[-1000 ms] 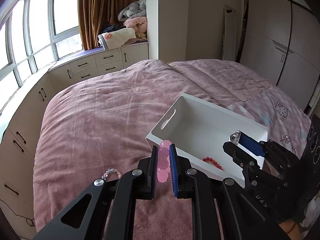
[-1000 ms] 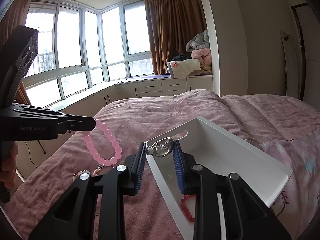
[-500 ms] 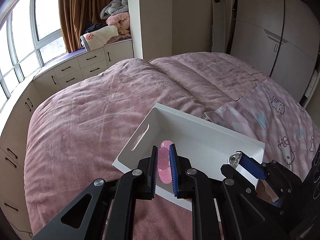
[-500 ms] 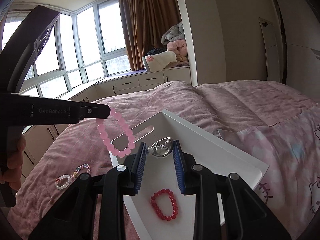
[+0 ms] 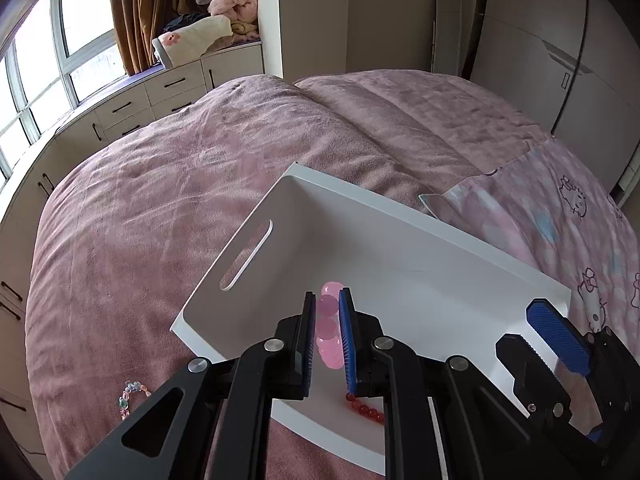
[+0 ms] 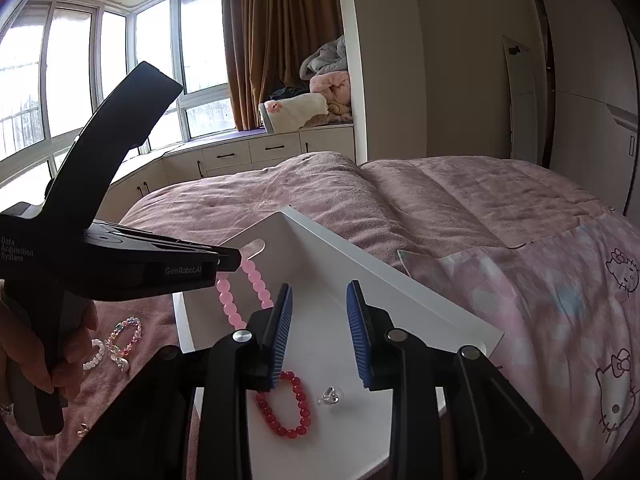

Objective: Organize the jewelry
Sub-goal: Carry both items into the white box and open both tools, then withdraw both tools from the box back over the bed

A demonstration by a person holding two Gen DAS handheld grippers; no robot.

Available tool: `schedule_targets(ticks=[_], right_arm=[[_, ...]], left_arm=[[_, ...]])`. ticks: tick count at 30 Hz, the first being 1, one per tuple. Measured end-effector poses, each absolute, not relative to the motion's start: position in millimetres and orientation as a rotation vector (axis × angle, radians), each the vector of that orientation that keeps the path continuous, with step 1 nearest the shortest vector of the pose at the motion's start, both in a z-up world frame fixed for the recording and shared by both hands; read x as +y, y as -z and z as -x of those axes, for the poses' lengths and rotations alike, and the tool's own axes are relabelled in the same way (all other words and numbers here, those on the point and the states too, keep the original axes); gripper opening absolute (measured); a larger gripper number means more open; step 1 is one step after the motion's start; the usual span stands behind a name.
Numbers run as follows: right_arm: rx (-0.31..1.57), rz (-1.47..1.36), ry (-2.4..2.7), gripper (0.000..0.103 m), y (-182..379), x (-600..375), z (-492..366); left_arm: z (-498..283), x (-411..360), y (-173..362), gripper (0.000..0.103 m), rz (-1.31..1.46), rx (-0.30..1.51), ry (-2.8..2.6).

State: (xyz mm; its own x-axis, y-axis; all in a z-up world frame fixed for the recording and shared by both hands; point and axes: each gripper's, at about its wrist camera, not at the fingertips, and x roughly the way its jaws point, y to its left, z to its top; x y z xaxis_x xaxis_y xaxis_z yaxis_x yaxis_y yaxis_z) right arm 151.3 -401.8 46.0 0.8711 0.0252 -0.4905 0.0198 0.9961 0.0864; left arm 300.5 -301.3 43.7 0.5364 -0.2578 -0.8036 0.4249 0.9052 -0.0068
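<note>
A white tray (image 5: 400,216) lies on the pink bed; it also shows in the right wrist view (image 6: 400,272). My left gripper (image 5: 327,316) is shut on a pink bead bracelet (image 5: 329,332) and holds it over the tray; the bracelet hangs from it in the right wrist view (image 6: 240,296). My right gripper (image 6: 319,320) is open and empty above the tray; it also shows in the left wrist view (image 5: 536,332). In the tray lie a red bead bracelet (image 6: 286,406) and a small silver clear piece (image 6: 331,395).
On the blanket left of the tray lie a multicolour bead bracelet (image 6: 126,334), a white bead bracelet (image 6: 95,354) and a small charm (image 6: 82,430). The multicolour bracelet also shows in the left wrist view (image 5: 130,394). A Hello Kitty quilt (image 6: 568,312) lies right of the tray.
My right gripper opened and let the silver piece drop into the tray. My left gripper carried the pink bracelet from beside the tray to over it.
</note>
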Motion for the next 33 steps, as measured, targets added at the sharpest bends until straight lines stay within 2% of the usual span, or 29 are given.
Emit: schedule_targets(ticks=[2, 3, 6, 9, 12, 17, 19, 23, 27, 33], right_arm=[[0.516, -0.075, -0.001, 0.032, -45, -399, -152], [0.517, -0.072, -0.001, 0.036, -44, -397, -152], [0.507, -0.073, -0.002, 0.047, -44, -395, -153], [0.489, -0.066, -0.006, 0.052, -48, -391, -151], [0.473, -0.056, -0.016, 0.061, -49, -386, -149], [0.451, -0.022, -0.047, 0.068, -53, -369, -143], [0.434, 0.002, -0.062, 0.073, -55, -358, -140], [0.398, 0.061, -0.105, 0.089, -57, -333, -130], [0.380, 0.153, -0.141, 0.091, -57, -300, -120], [0.371, 0.235, -0.213, 0.097, -51, -258, -109]], left_arm=[[-300, -300, -44, 0.018, -0.198, 0.902, 0.398], [-299, -298, -46, 0.020, -0.195, 0.888, 0.395], [-296, -286, -55, 0.043, -0.170, 0.850, 0.386], [-291, -269, -67, 0.044, -0.150, 0.813, 0.370], [-284, -246, -78, 0.053, -0.125, 0.780, 0.343], [-259, -199, -92, 0.061, -0.110, 0.731, 0.286], [-248, -176, -94, 0.068, -0.096, 0.717, 0.258], [-223, -126, -96, 0.074, -0.069, 0.699, 0.195], [-195, -75, -90, 0.083, 0.000, 0.700, 0.128], [-158, -12, -67, 0.086, 0.034, 0.714, 0.002]])
